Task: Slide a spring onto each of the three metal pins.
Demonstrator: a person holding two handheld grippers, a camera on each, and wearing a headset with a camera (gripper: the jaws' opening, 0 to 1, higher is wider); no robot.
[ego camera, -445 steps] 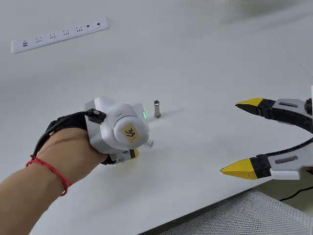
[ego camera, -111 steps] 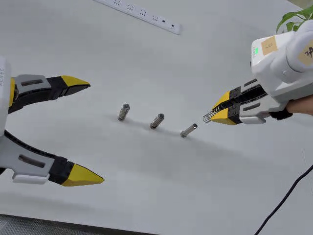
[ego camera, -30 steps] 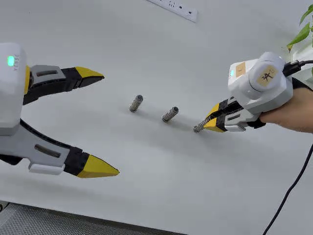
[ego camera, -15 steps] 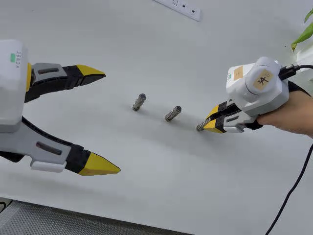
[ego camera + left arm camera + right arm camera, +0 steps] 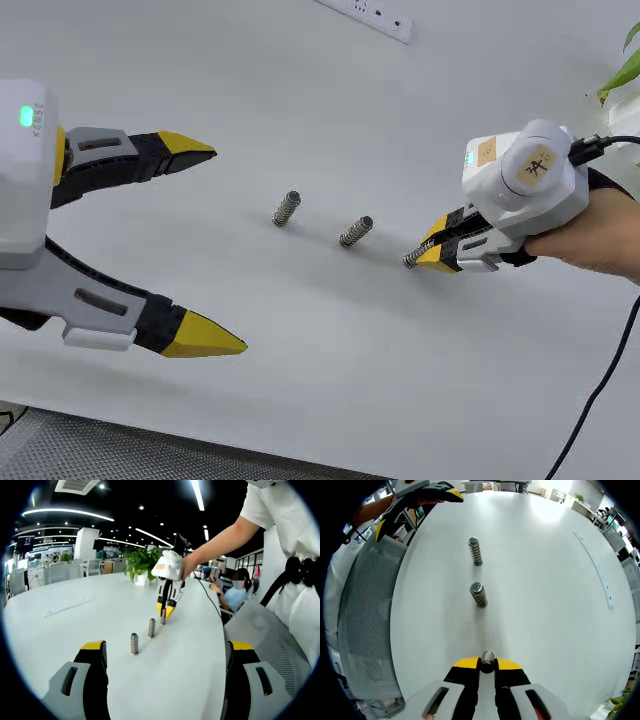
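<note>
Three upright metal pins stand in a row on the white table (image 5: 330, 360). The left pin (image 5: 287, 207) and the middle pin (image 5: 355, 231) each carry a spring. My right gripper (image 5: 432, 250) is shut on a third spring (image 5: 414, 257), which sits over the right pin. In the right gripper view that spring (image 5: 487, 657) shows between the yellow tips, with the two sprung pins (image 5: 479, 594) (image 5: 475, 551) beyond. My left gripper (image 5: 205, 245) hangs wide open, left of the row, holding nothing. The left gripper view shows all three pins (image 5: 134, 643) ahead.
A white power strip (image 5: 375, 15) lies at the table's far edge. Plant leaves (image 5: 622, 75) show at the right, and a black cable (image 5: 600, 390) trails off the right gripper. The table's near edge meets a grey mesh seat (image 5: 100, 450).
3.7 s ago the right pin was bare and the spring was held in the air; now it is on the pin. In the last second the grippers barely moved.
</note>
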